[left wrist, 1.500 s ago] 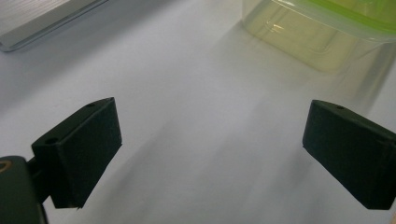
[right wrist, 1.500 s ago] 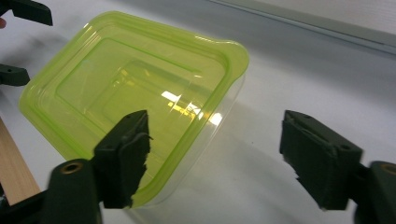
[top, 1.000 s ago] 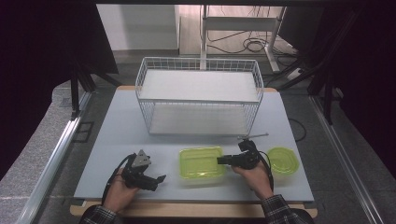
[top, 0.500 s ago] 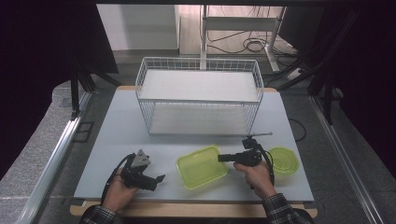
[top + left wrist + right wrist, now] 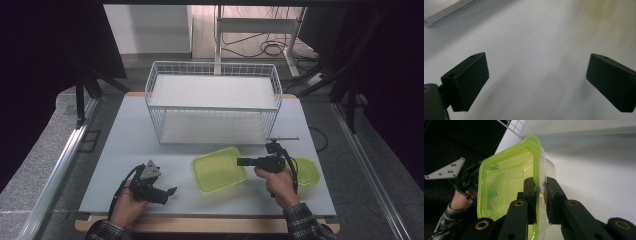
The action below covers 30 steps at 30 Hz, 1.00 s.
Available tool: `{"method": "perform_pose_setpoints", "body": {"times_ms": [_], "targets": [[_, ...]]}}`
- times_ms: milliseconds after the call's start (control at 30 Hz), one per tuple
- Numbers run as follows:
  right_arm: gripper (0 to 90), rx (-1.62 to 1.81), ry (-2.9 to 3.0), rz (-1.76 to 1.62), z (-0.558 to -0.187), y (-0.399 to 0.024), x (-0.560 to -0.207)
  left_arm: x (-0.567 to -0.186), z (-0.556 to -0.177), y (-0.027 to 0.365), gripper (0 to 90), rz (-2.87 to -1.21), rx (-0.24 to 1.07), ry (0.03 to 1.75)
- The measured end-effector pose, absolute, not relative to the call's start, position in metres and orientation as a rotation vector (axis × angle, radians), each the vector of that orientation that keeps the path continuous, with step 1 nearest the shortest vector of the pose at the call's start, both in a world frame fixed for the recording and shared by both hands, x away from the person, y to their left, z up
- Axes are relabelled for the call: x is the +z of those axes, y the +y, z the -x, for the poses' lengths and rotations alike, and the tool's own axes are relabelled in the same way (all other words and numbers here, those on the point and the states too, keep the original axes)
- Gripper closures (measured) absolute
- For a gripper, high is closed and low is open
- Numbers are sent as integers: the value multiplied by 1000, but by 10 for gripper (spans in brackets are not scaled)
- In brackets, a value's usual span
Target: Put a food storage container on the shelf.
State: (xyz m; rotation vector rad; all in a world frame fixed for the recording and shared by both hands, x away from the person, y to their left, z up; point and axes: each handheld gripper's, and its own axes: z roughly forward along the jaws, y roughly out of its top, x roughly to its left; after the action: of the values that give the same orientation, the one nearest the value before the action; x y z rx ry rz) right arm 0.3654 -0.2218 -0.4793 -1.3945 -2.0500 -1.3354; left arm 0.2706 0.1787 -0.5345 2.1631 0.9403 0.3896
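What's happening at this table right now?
A person at a grey table holds a handheld gripper in each hand. The right gripper has its fingers pinched on the rim of a green see-through container, one inside the wall and one outside, with the container tilted. They have just been closing on it. The left gripper sits open near the table's front edge, holding nothing. A second green piece lies to the right, and a white wire basket stands behind.

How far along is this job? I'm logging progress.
Done: the right claw has clamped the rim of the yellow-green clear plastic container. In hand: lifting it, tilted. Left: probably placing it in the white wire basket; the green lid waits.
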Motion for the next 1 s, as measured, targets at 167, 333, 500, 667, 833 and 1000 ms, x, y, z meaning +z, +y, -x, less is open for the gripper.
{"method": "perform_pose_setpoints", "body": {"times_ms": [167,333,500,667,833,1000], "targets": [[800,-1356,-2045,1387,-368,-223,-470,-535,-271,178,45,-2167,390,940],[800,-1377,-2049,1378,-370,-223,-463,-534,-270,178,44,-2166,390,939],[800,-1421,-2033,1364,-372,-223,-451,-534,-271,179,44,-2165,391,941],[800,-1456,-2025,1351,-374,-222,-440,-534,-270,179,44,-2168,392,939],[800,-1483,-2031,1347,-376,-221,-427,-534,-271,180,44,-2159,388,944],[800,-1514,-2008,1337,-378,-219,-419,-534,-271,179,44,-2162,389,941]]}}
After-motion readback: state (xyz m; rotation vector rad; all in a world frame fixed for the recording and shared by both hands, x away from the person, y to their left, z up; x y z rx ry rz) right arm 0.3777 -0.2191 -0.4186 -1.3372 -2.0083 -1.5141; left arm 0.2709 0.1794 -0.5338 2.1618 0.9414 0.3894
